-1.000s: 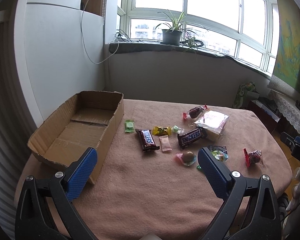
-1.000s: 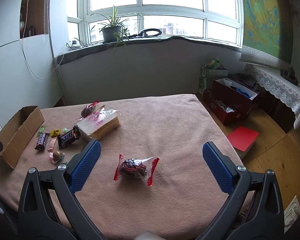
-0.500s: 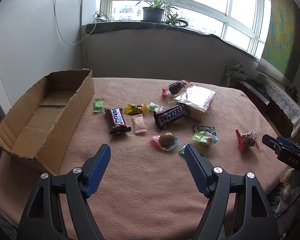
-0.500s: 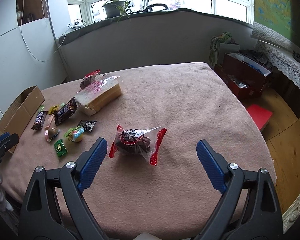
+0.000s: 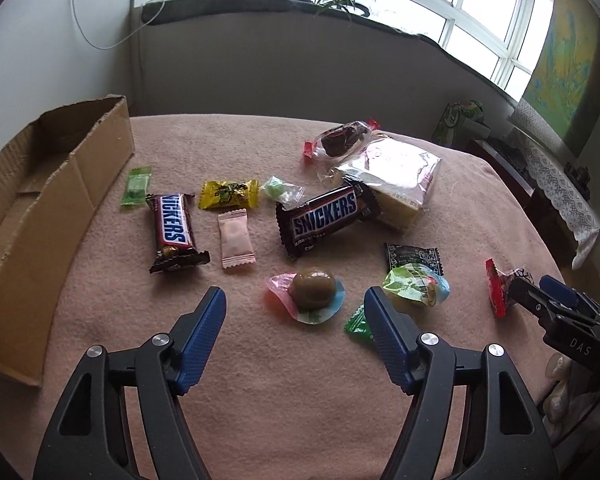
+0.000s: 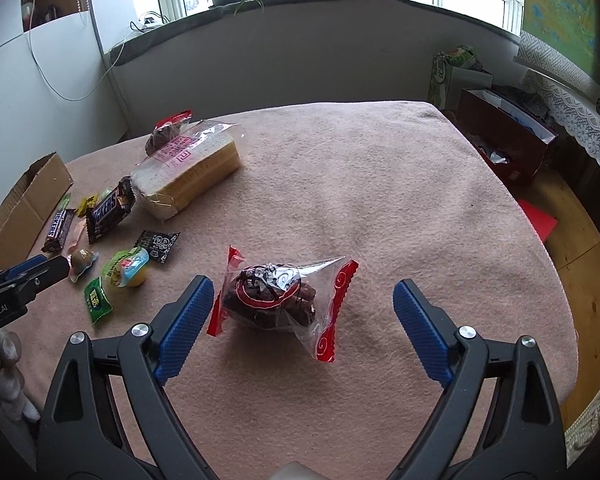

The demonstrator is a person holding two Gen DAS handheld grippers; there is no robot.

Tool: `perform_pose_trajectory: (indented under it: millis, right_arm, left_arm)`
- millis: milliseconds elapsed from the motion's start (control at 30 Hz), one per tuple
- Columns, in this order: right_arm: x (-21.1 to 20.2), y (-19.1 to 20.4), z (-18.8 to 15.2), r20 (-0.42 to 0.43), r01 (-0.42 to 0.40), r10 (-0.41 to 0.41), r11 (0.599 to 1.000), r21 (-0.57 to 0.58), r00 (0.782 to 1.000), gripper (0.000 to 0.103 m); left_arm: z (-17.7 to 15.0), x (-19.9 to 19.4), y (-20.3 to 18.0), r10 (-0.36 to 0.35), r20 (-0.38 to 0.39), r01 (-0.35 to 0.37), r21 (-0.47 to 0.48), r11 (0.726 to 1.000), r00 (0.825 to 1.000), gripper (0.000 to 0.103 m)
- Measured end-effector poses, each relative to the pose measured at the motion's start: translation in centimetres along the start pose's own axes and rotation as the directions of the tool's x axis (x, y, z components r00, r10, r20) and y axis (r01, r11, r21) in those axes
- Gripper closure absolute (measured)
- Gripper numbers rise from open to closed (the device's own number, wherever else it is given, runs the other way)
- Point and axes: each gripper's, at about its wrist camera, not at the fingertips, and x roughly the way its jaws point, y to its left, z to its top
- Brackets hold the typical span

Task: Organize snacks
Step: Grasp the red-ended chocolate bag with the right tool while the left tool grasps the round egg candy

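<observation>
Snacks lie scattered on a pink blanket. My left gripper hangs just short of a brown ball candy in a pink-blue wrapper; its jaws are closing, with nothing between the pads. Beyond lie two Snickers bars, a pink sachet, a yellow candy and a bagged cake slice. My right gripper stands open around a dark pastry in a clear bag with red ends, pads apart from it. An open cardboard box sits at the left.
A jelly cup, a black sachet and a green sachet lie right of the left gripper. Another bagged pastry lies at the back. The table edge drops off at right toward a wooden floor and red box.
Both grippers have come down and forward toward the table. The left jaws have narrowed and now point at the ball candy. The right gripper has closed in around the bagged pastry.
</observation>
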Motion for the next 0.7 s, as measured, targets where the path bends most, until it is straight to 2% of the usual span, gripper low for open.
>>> perform_pose_trajectory:
  millis: [133,200,267,367,467,700]
  right_arm:
    - [1.0,-0.2,0.1,-0.021,-0.011,0.012,1.0,0.015,1.0,0.008]
    - [1.4,-0.2,0.1,-0.026,-0.016,0.016,1.0,0.018,1.0,0.005]
    - [1.7,-0.1,0.2,-0.029,-0.019,0.02,1.0,0.009,0.999,0.005]
    - [2.1,0.3,0.4,-0.036,-0.026,0.026,1.0,-0.003,0.999,0.005]
    - [2.5,0.7,0.4,-0.04,-0.032,0.032,0.999,-0.017,0.999,0.005]
    - [2.8,1.1,0.4,-0.04,-0.036,0.034,0.998,-0.043,0.999,0.007]
  left_arm:
    - [0.2,1.2,-0.1,0.017,-0.021,-0.017,0.004,1.0,1.0,0.033]
    - [0.1,1.9,-0.1,0.022,-0.038,-0.021,0.003,1.0,0.999,0.041]
    - [0.1,1.9,0.1,0.026,-0.038,-0.026,0.003,1.0,0.999,0.042]
    - [0.1,2.0,0.0,0.026,-0.039,-0.026,0.005,1.0,0.999,0.049]
    - [0.2,2.2,0.0,0.03,-0.036,-0.03,0.01,1.0,0.999,0.061]
    - [0.2,2.4,-0.1,0.027,-0.03,-0.026,0.014,1.0,0.999,0.074]
